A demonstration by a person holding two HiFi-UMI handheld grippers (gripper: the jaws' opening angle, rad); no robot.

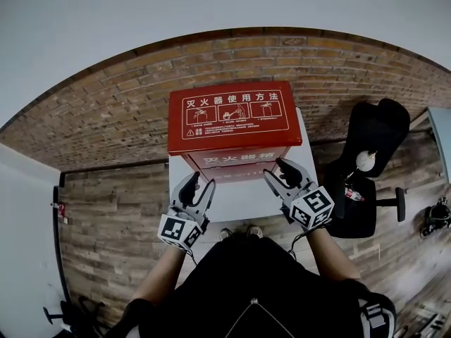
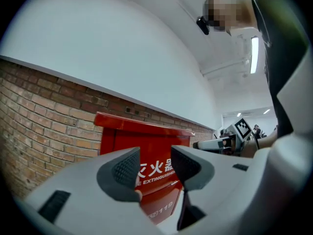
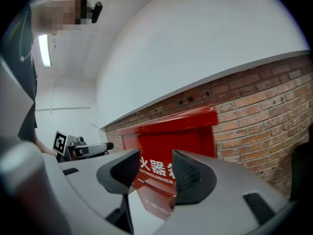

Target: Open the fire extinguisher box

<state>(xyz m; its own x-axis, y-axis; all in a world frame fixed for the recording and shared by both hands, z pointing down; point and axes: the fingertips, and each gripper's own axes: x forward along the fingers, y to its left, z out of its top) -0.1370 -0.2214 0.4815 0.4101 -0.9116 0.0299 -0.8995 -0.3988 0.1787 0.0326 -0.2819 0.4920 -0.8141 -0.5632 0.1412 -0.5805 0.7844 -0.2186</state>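
The red fire extinguisher box [image 1: 235, 118] stands on a small white table [image 1: 239, 203] against a brick wall. Its lid with white instruction print lies on top, and the front face [image 1: 236, 162] carries white lettering. My left gripper [image 1: 201, 186] is just short of the box's lower left front corner, open and holding nothing. My right gripper [image 1: 277, 172] is at the lower right front corner, also open and holding nothing. In the left gripper view the box [image 2: 146, 151] shows beyond the parted jaws [image 2: 155, 168]. The right gripper view shows the box [image 3: 171, 141] between the parted jaws [image 3: 155, 169].
A brick wall [image 1: 106, 111] runs behind the box. A black office chair [image 1: 370, 153] stands to the right of the table on the wooden floor [image 1: 106, 224]. The person's shoes [image 1: 239, 232] are at the table's near edge.
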